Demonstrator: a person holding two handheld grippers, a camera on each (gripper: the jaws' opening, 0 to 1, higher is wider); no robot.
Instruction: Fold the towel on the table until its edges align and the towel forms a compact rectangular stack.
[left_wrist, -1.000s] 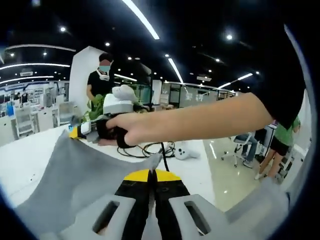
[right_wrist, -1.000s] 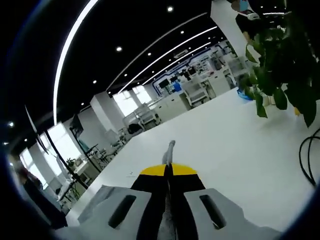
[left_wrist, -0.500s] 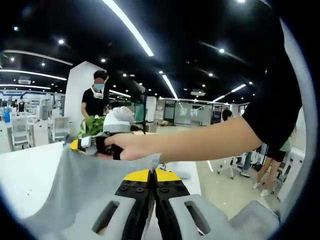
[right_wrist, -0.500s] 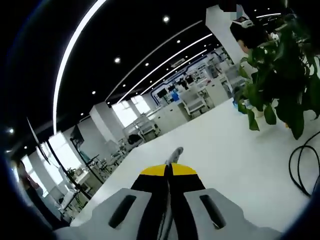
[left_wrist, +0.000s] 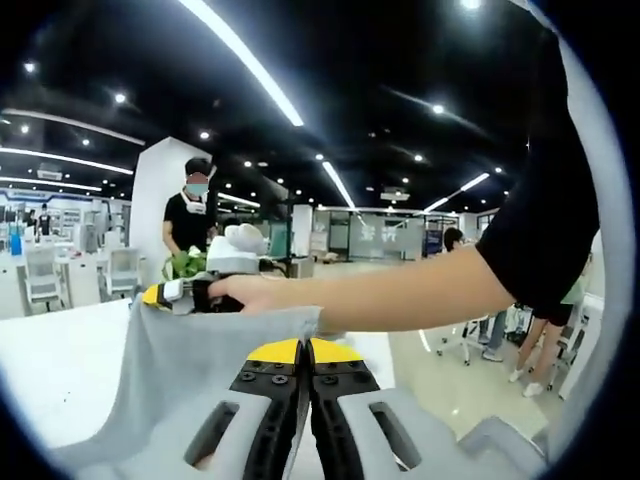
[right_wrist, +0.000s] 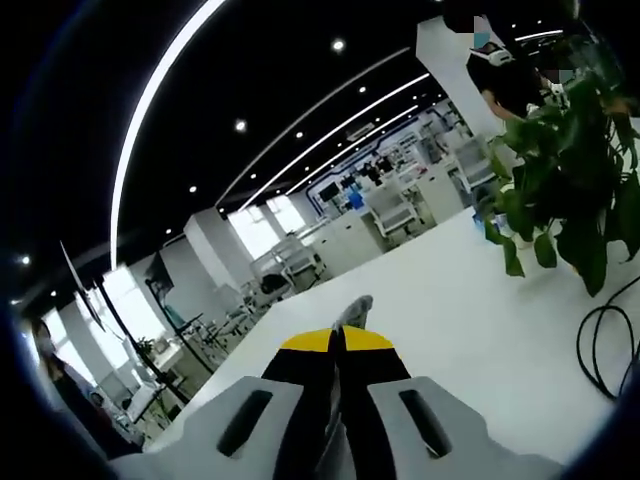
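The grey towel (left_wrist: 190, 370) is held up above the white bench (left_wrist: 50, 360) by its top corners, pinched tight in the left hand-held gripper (left_wrist: 305, 345) and the right hand-held gripper (right_wrist: 340, 335), so it can be folded evenly.

**Towel lifted off the table**

Grey towel (left_wrist: 190, 365), plain cloth, held up in the air and spread as a sheet, top edge stretched level between two pinched corners. In the right gripper view, a small tip (right_wrist: 352, 312) pokes past closed jaws.
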